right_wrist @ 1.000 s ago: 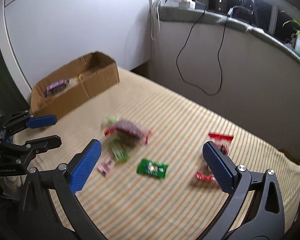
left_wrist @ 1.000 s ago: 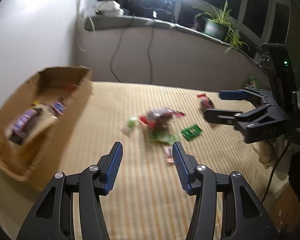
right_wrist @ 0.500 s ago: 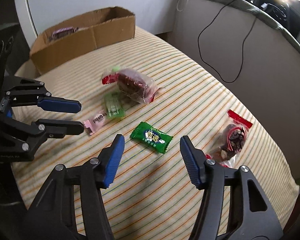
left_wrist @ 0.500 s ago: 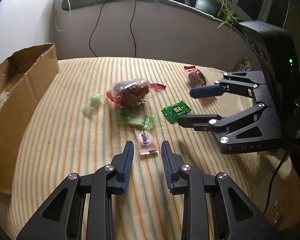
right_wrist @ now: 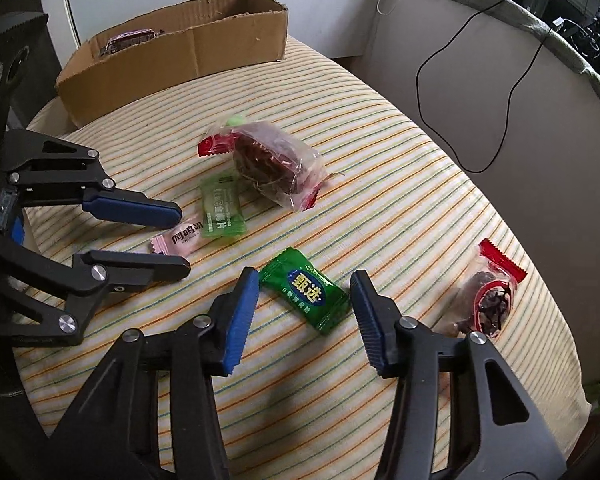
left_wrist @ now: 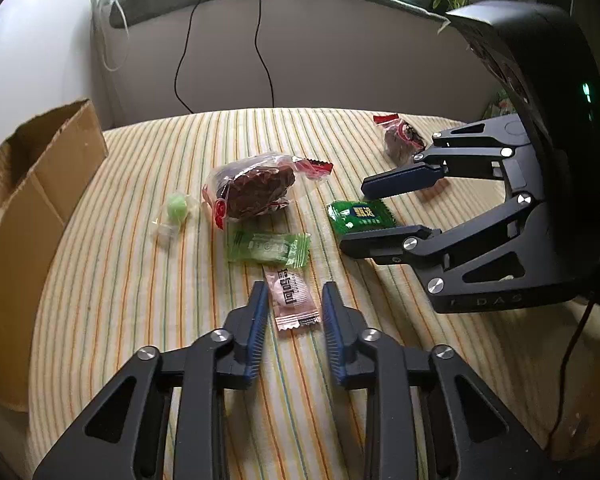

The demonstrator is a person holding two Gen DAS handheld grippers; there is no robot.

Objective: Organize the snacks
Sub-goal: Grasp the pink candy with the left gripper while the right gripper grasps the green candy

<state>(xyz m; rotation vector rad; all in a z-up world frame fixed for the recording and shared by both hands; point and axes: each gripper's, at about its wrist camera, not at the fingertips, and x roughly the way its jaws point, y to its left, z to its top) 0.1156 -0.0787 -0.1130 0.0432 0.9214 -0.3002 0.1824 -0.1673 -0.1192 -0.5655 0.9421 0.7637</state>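
Nearest the left wrist camera, at six o'clock, the left gripper point(left_wrist: 293, 300) has just been closing its jaws around the pink sachet point(left_wrist: 293, 300), which lies flat on the striped cloth point(left_wrist: 120, 300); a sliver of cloth shows on each side, so the pads are not yet pressing it. At twelve o'clock just beyond the sachet lies a pale green wrapper point(left_wrist: 268, 246), then a clear bag of dark snack point(left_wrist: 252, 190); a small green sweet point(left_wrist: 176, 206) sits at eleven o'clock. At two o'clock the right gripper point(right_wrist: 304, 294), whose jaws have likewise just been closing, straddles the dark green packet point(right_wrist: 304, 294) with gaps on both sides, gripping nothing. Farther off at one o'clock rests a red-topped bag point(left_wrist: 400, 140). At nine o'clock, at the cloth's edge, stands the cardboard box point(left_wrist: 28, 208), holding a purple-wrapped bar point(right_wrist: 130, 38).
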